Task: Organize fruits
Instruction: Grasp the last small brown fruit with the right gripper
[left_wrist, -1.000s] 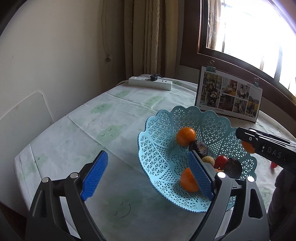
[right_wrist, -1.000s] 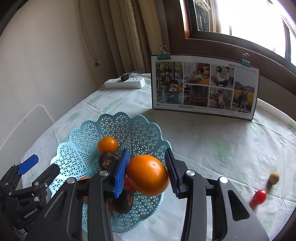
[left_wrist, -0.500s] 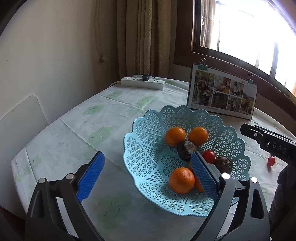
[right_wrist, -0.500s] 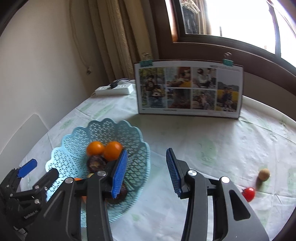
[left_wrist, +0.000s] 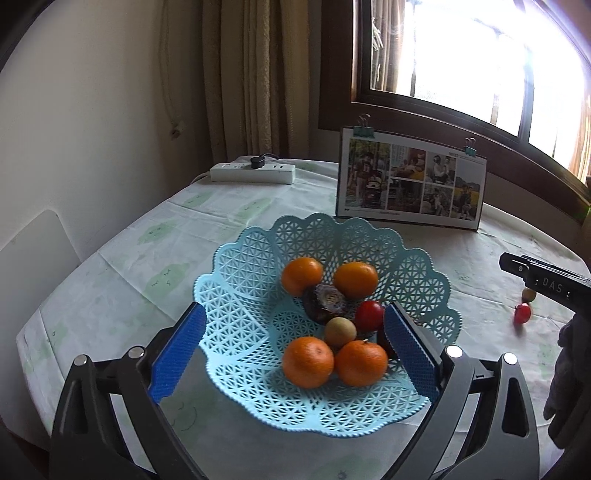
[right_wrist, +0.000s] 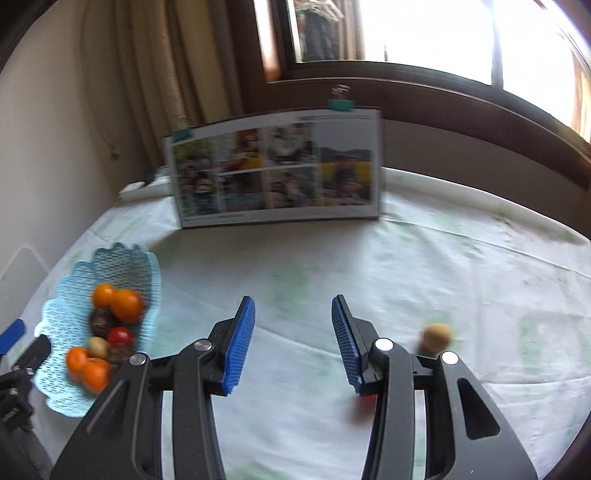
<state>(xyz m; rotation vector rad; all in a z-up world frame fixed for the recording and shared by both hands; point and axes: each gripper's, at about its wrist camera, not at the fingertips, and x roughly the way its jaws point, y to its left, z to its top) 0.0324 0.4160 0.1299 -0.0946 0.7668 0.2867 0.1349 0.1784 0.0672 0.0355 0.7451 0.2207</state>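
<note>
My right gripper (right_wrist: 291, 343) is empty now, jaws spread wide over bare tablecloth (right_wrist: 406, 266); a second ago it was pinching an orange over the basket. That orange is in the blue lattice basket (left_wrist: 258, 258) now: I count four oranges in there, two at the back (left_wrist: 302, 276) (left_wrist: 355, 279) and two at the front (left_wrist: 308, 362) (left_wrist: 361, 363), versus two visible before the drop. Also in the basket: a dark wrinkled fruit (left_wrist: 325, 303), a red tomato (left_wrist: 369, 315) and a small tan fruit (left_wrist: 340, 331). The right gripper has swung away from the basket toward the table's right side; its view is motion-blurred. Loose fruit still on the cloth: a small tan one (right_wrist: 436, 336) just beyond the right finger, and a red one (right_wrist: 364, 404) partly hidden behind that finger, blurred. From the left wrist view both sit well apart from the basket, red one (left_wrist: 522, 313) nearer. My left gripper (left_wrist: 295, 349) has its jaws open, straddling the basket's near side, gripping nothing; it has pulled back and higher than a second ago. Photo board (left_wrist: 412, 184) and power strip (left_wrist: 253, 173) unchanged at the back.
</note>
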